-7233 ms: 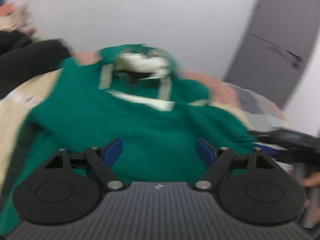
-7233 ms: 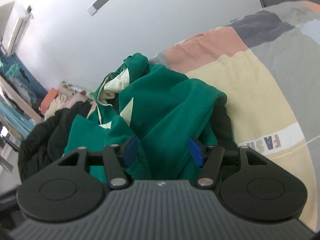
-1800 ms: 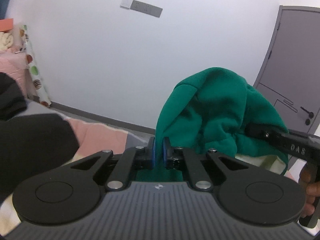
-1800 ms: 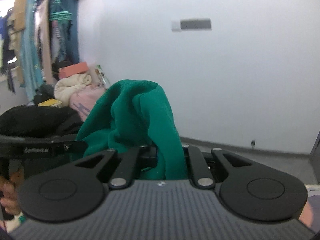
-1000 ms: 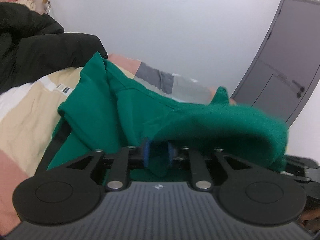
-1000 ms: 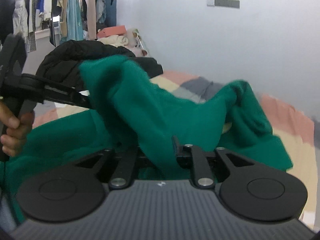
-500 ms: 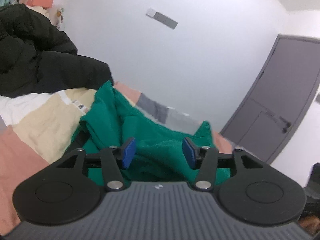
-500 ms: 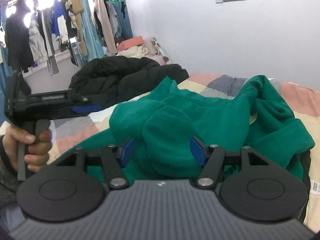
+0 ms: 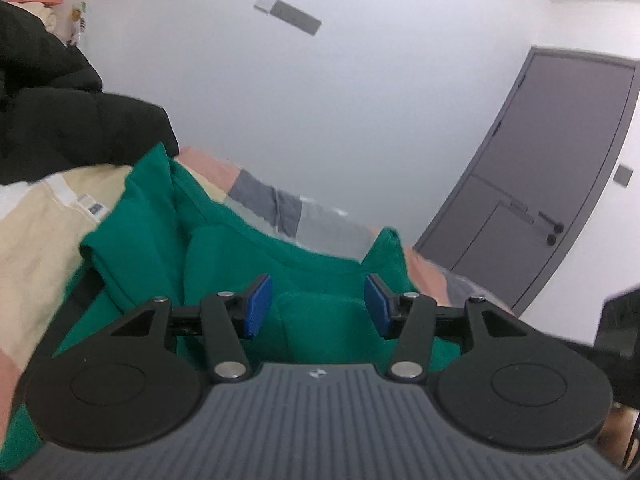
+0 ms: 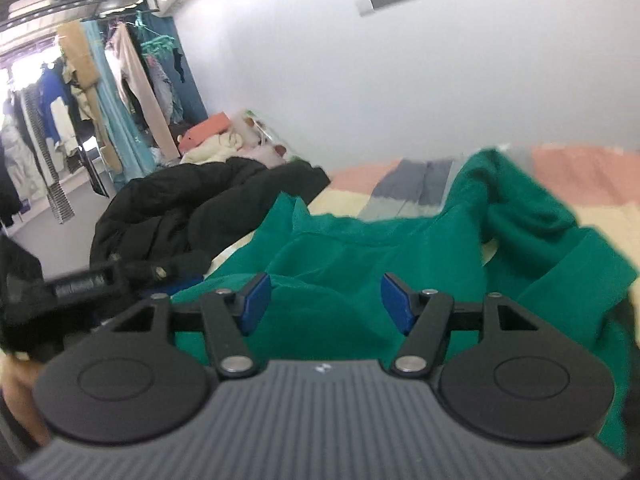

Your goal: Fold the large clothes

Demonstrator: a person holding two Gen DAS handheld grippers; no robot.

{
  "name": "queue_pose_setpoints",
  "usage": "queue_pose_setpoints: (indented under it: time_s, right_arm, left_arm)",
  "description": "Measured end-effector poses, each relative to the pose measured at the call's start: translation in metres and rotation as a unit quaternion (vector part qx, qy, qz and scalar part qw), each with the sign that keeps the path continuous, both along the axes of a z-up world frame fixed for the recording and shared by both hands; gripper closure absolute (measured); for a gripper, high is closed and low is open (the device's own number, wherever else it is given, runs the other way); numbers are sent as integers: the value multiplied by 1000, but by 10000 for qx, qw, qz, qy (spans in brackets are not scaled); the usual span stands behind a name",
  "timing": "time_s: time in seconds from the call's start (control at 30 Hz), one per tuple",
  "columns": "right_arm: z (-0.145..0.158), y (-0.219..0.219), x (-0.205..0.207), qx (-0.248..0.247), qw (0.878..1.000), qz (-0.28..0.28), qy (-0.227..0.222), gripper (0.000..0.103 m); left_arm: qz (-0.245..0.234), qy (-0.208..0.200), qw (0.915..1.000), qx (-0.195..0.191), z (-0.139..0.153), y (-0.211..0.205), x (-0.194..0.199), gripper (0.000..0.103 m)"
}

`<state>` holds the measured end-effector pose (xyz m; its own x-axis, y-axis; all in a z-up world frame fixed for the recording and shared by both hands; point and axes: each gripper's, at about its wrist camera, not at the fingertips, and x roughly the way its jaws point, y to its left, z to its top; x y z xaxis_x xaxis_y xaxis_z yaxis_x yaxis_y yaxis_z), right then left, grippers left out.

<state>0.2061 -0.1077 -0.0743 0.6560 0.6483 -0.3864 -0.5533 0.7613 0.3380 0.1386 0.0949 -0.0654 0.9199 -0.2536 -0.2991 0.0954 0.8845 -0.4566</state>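
On the bed [image 9: 36, 216], green garment [image 9: 224, 256] lies rumpled; both tools gape, gripping nothing.

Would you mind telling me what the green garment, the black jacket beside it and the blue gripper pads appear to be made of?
Green garment: probably fleece or thick cotton knit; matte, soft, holding rounded folds.
Black jacket: likely padded synthetic shell; puffy quilted bulges with a faint sheen.
Blue pads: seemingly rubber or soft plastic; smooth, matte, flat faces on black arms.
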Motion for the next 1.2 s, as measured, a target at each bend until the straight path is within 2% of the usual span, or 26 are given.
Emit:
queue_pose_setpoints:
  time_s: [0.13,0.3,0.37,0.43,0.6,0.73,0.87,1.03,1.13,1.2]
  right_arm:
    - [-19,21,11,-428,9986,264,154,39]
    - [-56,39,11,-1105,9898,628,636,40]
    - [-68,46,6,-1419,9853,709,630,39]
    - [-71,48,1,-1524,9843,732,514,39]
    - [-60,38,-2,-1411,9864,586,608,41]
    - [-49,25,-10,-1441,9879,365,440,40]
    - [-41,12,-4,-1247,9914,153,371,40]
    - [-36,-2,5,-1063,9939,-216,192,40]
    - [-35,-8,11,-872,9954,-303,248,40]
    - [-38,-7,15,-952,9945,-330,298,40]
  left_arm:
    - [-47,249,9997,63,-15,0,10,46]
    - [-122,345,9993,-21,-19,3,10,46]
    - [-185,408,9990,-40,-21,2,10,46]
    - [-235,513,9984,7,-24,-1,11,46]
    - [-325,773,9965,42,-35,-8,13,47]
    - [-323,912,9950,255,-38,-14,15,47]
    - [-300,1108,9929,314,-42,-13,18,49]
    - [-277,1402,9871,722,-47,-21,11,49]
    - [-272,1516,9836,938,-51,-24,9,49]
    - [-263,1641,9816,939,-55,-23,14,49]
